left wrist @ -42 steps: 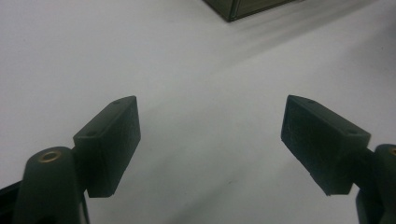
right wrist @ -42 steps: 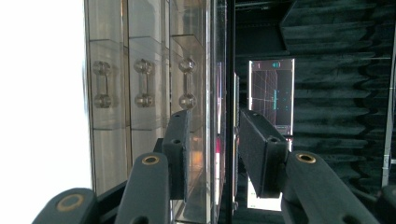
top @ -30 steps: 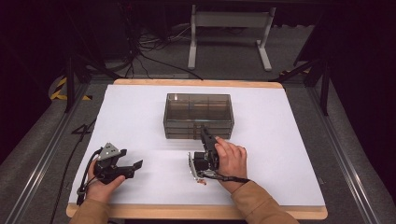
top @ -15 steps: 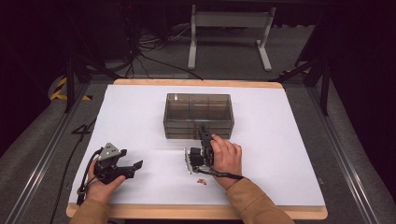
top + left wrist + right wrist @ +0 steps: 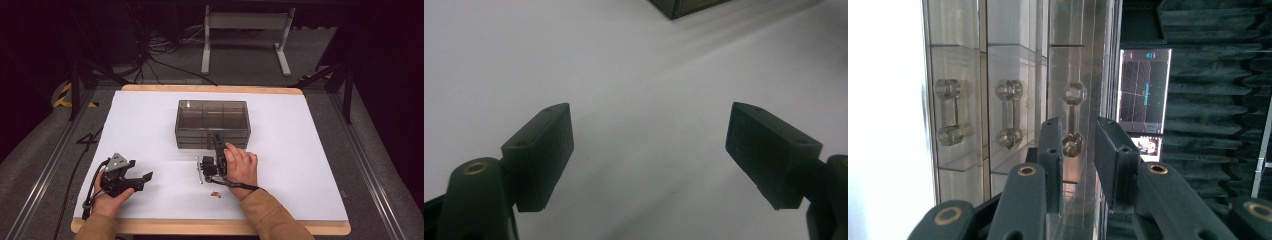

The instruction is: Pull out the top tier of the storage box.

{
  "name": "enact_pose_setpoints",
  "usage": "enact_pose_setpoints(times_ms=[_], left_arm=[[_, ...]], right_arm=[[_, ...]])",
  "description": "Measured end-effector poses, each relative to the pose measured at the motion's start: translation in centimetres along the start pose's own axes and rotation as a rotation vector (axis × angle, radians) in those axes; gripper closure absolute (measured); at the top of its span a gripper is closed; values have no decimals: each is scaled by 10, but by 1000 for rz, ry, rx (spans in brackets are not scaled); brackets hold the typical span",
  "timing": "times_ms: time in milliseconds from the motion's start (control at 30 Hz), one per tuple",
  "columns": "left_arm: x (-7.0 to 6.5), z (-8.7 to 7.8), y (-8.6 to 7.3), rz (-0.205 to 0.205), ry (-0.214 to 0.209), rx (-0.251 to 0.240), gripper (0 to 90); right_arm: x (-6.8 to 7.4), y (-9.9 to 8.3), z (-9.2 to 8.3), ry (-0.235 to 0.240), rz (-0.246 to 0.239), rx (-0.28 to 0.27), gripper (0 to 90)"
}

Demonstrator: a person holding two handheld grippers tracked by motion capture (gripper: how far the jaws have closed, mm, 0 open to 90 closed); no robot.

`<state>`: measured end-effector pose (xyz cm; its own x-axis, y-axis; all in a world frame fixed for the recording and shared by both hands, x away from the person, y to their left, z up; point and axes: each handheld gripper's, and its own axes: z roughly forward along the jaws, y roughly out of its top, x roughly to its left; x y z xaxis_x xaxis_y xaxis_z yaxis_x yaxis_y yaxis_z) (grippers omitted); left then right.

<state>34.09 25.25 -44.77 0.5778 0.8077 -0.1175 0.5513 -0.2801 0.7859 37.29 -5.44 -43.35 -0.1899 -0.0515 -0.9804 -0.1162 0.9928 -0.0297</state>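
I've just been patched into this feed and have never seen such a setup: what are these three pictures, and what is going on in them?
A person holds a two-jaw tool in each hand. The high view looks down on a white table with a smoky clear drawer box. The other two pictures come from cameras riding on the tools. The left gripper rests open over bare table, holding nothing. The right gripper, turned on its side, has just been closing around the top drawer's handle, which sits between the jaws; no pad visibly presses it yet. Small parts lie nearby.
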Motion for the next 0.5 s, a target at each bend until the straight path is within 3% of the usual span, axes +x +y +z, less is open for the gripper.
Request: enact_pose_setpoints(times_ms=[500], left_arm=[[0, -1, 0, -7, -3, -3, 197]], right_arm=[[4, 3, 1, -12, -24, 22, 805]])
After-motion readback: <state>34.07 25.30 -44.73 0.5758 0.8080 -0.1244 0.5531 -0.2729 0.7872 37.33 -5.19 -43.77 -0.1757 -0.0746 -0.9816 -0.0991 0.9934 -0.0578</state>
